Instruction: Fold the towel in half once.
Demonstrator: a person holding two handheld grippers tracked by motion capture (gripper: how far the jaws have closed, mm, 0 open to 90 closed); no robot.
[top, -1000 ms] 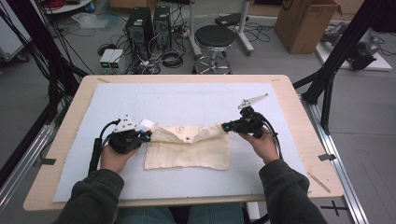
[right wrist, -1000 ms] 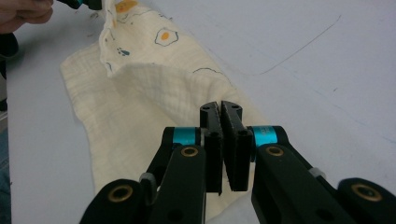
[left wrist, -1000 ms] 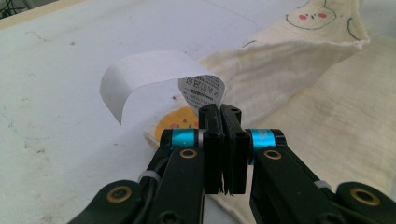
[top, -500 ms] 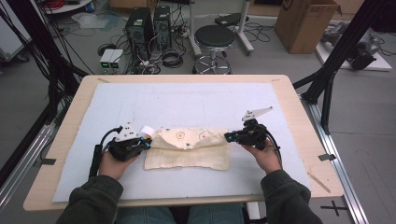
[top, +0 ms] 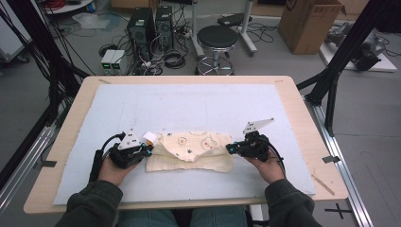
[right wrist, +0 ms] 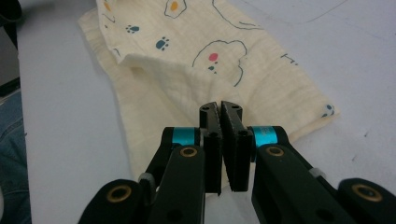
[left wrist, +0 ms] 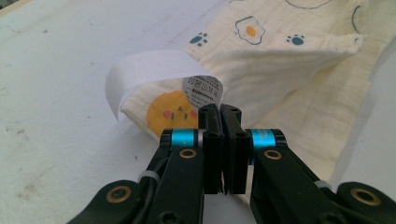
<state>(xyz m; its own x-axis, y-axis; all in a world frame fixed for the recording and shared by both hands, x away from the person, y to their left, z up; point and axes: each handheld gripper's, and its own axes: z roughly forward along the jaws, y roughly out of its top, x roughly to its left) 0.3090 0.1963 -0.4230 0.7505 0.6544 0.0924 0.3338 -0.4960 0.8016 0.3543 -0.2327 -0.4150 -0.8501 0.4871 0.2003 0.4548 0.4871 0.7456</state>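
Left gripper [top: 147, 150]: I keep its jaws pinched on the cloth's [top: 189, 151] left corner, by the white label [left wrist: 140, 72].
Right gripper [top: 229, 148]: pinching the right corner.
Cloth: near table [top: 293, 101] edge, half folded.
Next: lower both corners evenly, edges aligned.

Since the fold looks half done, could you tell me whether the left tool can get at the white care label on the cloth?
Probably yes: the white care label sticks out just beyond the left tool, whose shut jaws pinch the cloth beside it.
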